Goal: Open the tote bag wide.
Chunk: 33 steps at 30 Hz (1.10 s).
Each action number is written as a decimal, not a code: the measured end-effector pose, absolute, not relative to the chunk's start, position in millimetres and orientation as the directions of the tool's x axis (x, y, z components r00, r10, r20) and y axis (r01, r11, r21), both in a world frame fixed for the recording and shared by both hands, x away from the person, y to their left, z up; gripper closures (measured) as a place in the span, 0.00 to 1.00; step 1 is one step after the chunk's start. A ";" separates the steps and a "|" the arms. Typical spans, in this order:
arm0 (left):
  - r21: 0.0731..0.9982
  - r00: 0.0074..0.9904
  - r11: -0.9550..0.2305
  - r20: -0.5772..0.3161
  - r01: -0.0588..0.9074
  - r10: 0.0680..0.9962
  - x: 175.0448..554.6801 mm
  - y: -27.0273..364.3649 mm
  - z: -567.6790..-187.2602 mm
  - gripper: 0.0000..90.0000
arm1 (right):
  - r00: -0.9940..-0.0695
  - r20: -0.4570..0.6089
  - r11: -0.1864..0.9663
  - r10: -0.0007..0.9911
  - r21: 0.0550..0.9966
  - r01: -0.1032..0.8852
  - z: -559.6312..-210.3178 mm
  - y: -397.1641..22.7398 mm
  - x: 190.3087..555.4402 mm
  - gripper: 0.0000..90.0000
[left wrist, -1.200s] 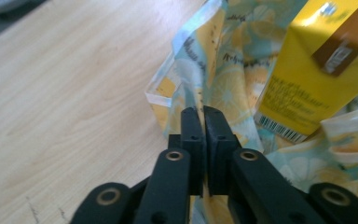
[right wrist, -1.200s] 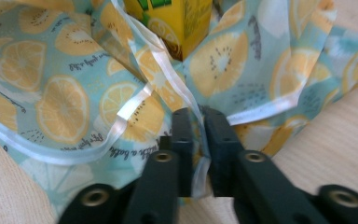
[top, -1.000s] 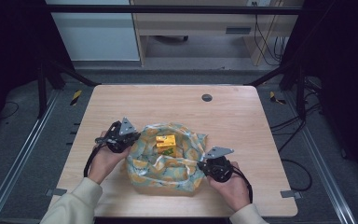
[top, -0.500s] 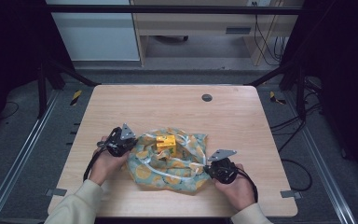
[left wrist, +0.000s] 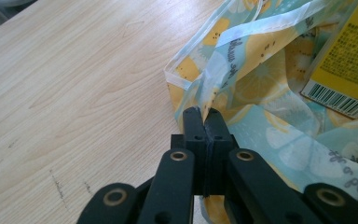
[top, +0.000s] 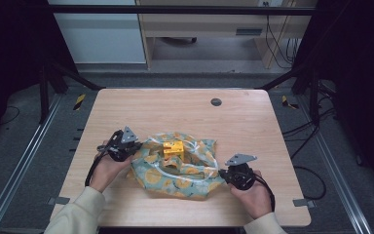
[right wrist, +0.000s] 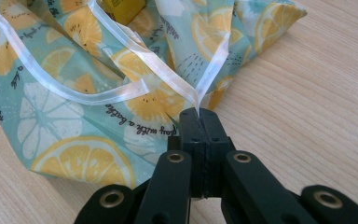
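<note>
High view, your left gripper (top: 135,146) clamped on the lemon-print bag's (top: 185,175) left edge at centre frame, your right gripper (top: 222,174) pinching its white-trimmed right rim, yellow box (top: 173,148) inside.

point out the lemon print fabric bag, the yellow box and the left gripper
lemon-print teal fabric bag (top: 195,176), high view, front panel
yellow cardboard box (top: 173,148), high view, top face
black left gripper (left wrist: 204,114), left gripper view, tips clamped on bag rim

bag (top: 185,168): pulled wider, flatter | right tongs (top: 222,174): shifted outward, lower
</note>
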<state>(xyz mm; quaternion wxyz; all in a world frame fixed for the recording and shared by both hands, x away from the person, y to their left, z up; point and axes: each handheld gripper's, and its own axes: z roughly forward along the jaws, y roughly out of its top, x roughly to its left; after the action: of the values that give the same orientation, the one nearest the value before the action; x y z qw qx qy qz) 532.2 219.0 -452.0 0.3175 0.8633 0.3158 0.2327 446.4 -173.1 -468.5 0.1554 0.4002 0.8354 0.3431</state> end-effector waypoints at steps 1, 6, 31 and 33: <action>0.694 0.692 -0.594 0.192 0.405 0.696 533.5 219.3 -453.6 1.00 | -0.631 0.016 0.443 0.775 0.698 0.562 -468.3 -173.4 446.1 1.00; 0.696 0.691 -0.587 0.180 0.414 0.700 534.5 219.5 -455.9 1.00 | -0.619 0.023 0.427 0.785 0.704 0.567 -467.9 -177.4 445.3 1.00; 0.639 0.706 -0.622 0.170 0.452 0.687 538.6 212.7 -472.4 1.00 | -0.638 0.006 0.498 0.770 0.619 0.607 -486.3 -171.4 447.5 1.00; 0.636 0.708 -0.626 0.172 0.451 0.685 538.8 212.4 -472.9 1.00 | -0.636 0.001 0.500 0.771 0.618 0.607 -487.3 -171.6 449.2 1.00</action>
<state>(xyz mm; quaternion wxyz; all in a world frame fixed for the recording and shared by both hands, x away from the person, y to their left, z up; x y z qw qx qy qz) 538.8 212.4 -472.9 0.2871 0.8784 0.3235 0.2035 449.2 -171.6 -487.3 0.1388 0.4032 0.8547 0.2959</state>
